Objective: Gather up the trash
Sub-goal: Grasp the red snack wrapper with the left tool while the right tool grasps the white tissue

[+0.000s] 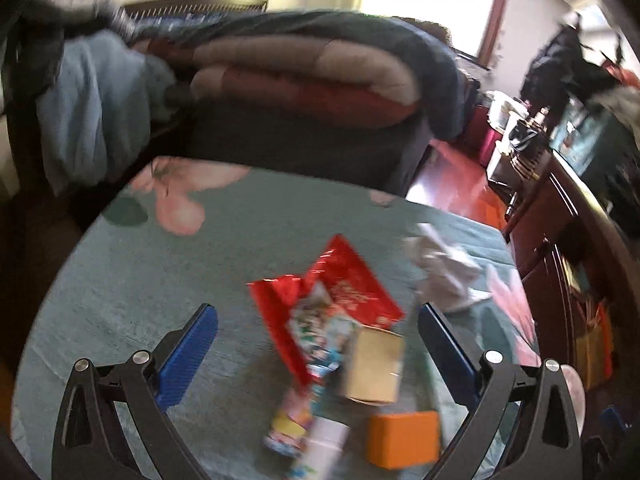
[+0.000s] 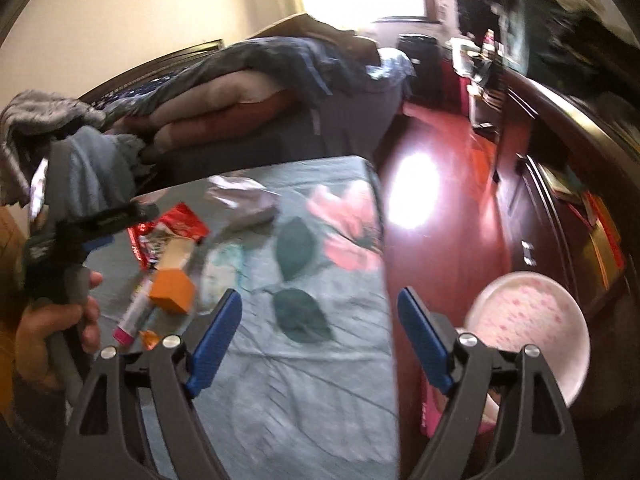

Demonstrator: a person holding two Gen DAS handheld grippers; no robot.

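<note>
Trash lies on a green floral bedspread [image 1: 168, 280]. A red snack wrapper [image 1: 340, 280], a tan carton [image 1: 374, 364], an orange box [image 1: 402, 438], a colourful tube [image 1: 296, 428] and crumpled white paper [image 1: 440, 268] show in the left wrist view. My left gripper [image 1: 318, 320] is open and empty, above the wrapper and carton. My right gripper [image 2: 320, 308] is open and empty over the bedspread's right edge [image 2: 384, 280]. The right wrist view also shows the orange box [image 2: 172, 290], the wrapper [image 2: 176, 222] and the left gripper [image 2: 96, 224] held in a hand.
A pink bin [image 2: 532, 324] stands on the red wood floor [image 2: 440, 184] right of the bed. Folded quilts [image 1: 304, 80] and clothes [image 1: 88, 92] pile up at the bed's far end. A dark wooden cabinet [image 1: 552, 232] lines the right side.
</note>
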